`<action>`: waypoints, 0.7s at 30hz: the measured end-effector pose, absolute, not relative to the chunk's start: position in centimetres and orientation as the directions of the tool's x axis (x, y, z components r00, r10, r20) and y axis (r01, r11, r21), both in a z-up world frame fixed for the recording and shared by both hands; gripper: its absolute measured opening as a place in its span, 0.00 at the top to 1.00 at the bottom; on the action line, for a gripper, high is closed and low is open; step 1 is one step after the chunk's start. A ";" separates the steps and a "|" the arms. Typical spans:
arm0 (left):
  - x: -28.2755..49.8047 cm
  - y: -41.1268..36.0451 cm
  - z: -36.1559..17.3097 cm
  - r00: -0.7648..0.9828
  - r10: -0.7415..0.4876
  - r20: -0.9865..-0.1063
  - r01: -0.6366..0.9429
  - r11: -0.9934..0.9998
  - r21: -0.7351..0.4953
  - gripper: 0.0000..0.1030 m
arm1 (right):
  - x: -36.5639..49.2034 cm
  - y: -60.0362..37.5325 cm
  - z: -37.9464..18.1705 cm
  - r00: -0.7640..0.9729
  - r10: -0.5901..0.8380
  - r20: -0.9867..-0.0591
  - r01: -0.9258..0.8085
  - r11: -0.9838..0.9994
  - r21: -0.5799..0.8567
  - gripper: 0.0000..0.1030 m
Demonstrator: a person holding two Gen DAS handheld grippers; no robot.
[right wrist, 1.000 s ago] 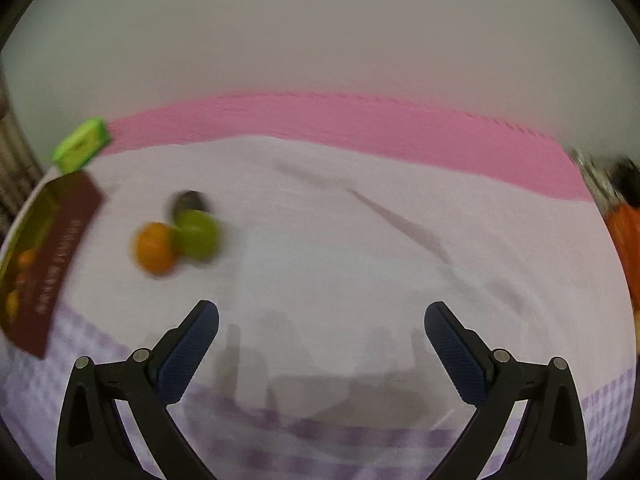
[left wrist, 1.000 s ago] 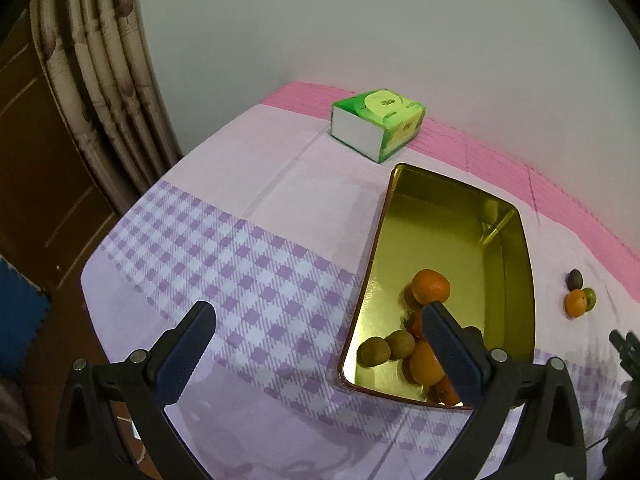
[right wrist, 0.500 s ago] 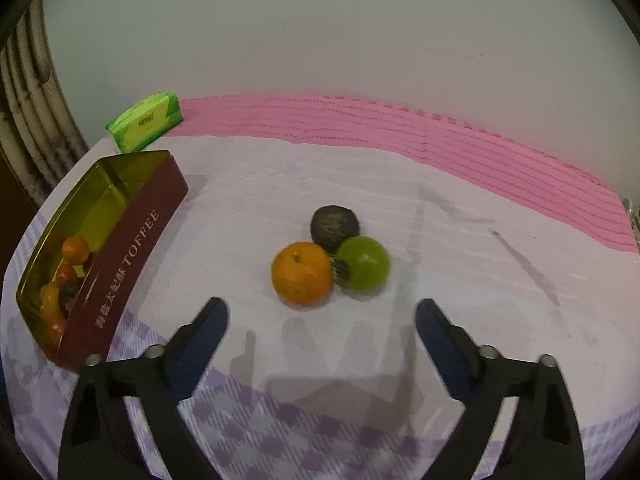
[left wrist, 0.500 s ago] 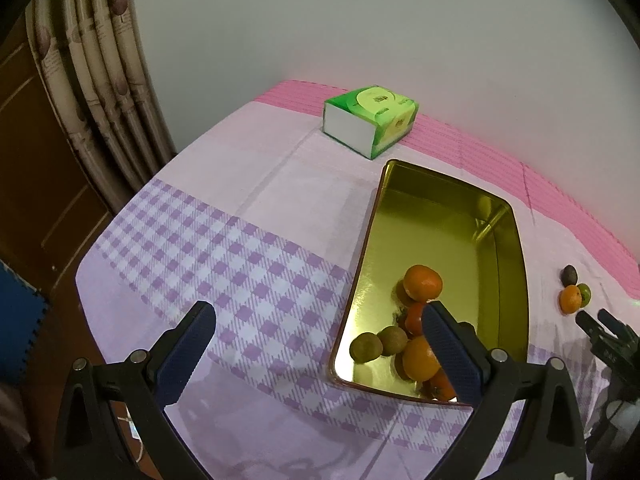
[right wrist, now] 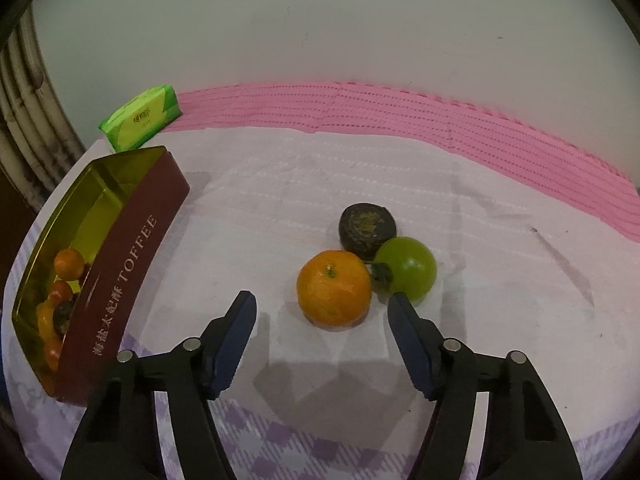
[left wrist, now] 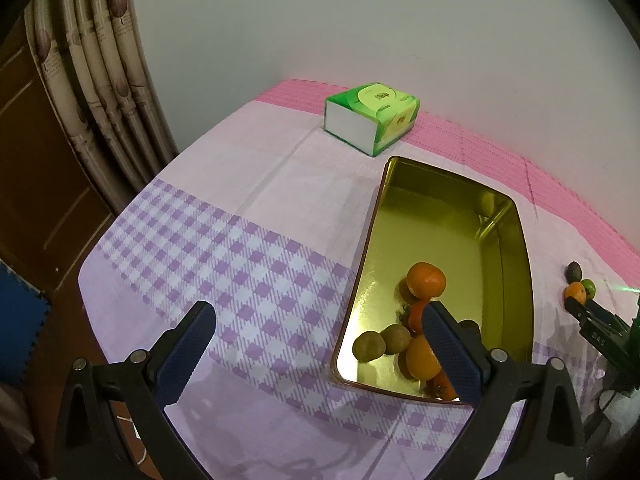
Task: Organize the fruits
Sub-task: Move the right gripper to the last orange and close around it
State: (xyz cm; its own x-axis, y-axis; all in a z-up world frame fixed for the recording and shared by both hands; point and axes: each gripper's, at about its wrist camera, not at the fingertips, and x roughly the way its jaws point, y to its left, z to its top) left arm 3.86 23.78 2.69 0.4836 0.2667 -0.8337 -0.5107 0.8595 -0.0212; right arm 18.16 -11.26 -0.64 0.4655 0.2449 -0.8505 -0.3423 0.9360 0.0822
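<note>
An orange mandarin [right wrist: 334, 289], a green fruit [right wrist: 408, 268] and a dark brown fruit [right wrist: 367, 227] lie huddled on the cloth. My right gripper [right wrist: 322, 304] hovers just in front of the mandarin, its jaws closing, the fruit lying just beyond the fingertips and untouched. A gold tin with maroon sides [right wrist: 132, 216] holds several fruits at the left. In the left wrist view my left gripper [left wrist: 316, 320] stands open and empty above the tin's [left wrist: 516, 216] near end. The three fruits [left wrist: 578, 286] show small at the far right.
A green tissue pack [left wrist: 372, 116] lies behind the tin near the wall, also visible as the tissue pack [right wrist: 140, 118] in the right wrist view. A curtain [left wrist: 100, 60] hangs at the left past the table edge. A pink mat strip [right wrist: 400, 108] runs along the wall.
My right gripper swung toward the three fruits and came lower and closer, its jaws narrowing. The left gripper's view barely shifted; the right gripper's tips appeared at its right edge.
</note>
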 end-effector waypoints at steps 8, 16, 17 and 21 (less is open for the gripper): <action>4.1 23.5 2.4 0.483 0.257 -0.837 -0.495 0.869 -0.019 0.01 | 19.1 -11.3 -1.2 0.466 0.244 -0.851 -0.318 0.943 0.096 0.47; 4.3 23.5 2.3 0.477 0.250 -0.842 -0.493 0.870 -0.021 0.01 | 19.3 -10.9 -2.0 0.465 0.224 -0.857 -0.315 0.946 0.076 0.48; 4.3 23.4 2.3 0.478 0.250 -0.842 -0.492 0.870 -0.021 0.01 | 19.3 -10.9 -2.0 0.467 0.220 -0.856 -0.314 0.947 0.072 0.50; 4.3 23.4 2.3 0.477 0.250 -0.842 -0.492 0.870 -0.021 0.01 | 19.2 -10.8 -2.0 0.469 0.206 -0.859 -0.312 0.948 0.057 0.60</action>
State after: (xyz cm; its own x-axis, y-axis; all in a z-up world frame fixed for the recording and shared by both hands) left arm 4.27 23.45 2.31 0.4772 0.2500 -0.8425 -0.4925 0.8701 -0.0207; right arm 19.25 -10.79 -1.99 0.4690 0.2062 -0.8588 -0.3120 0.9484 0.0573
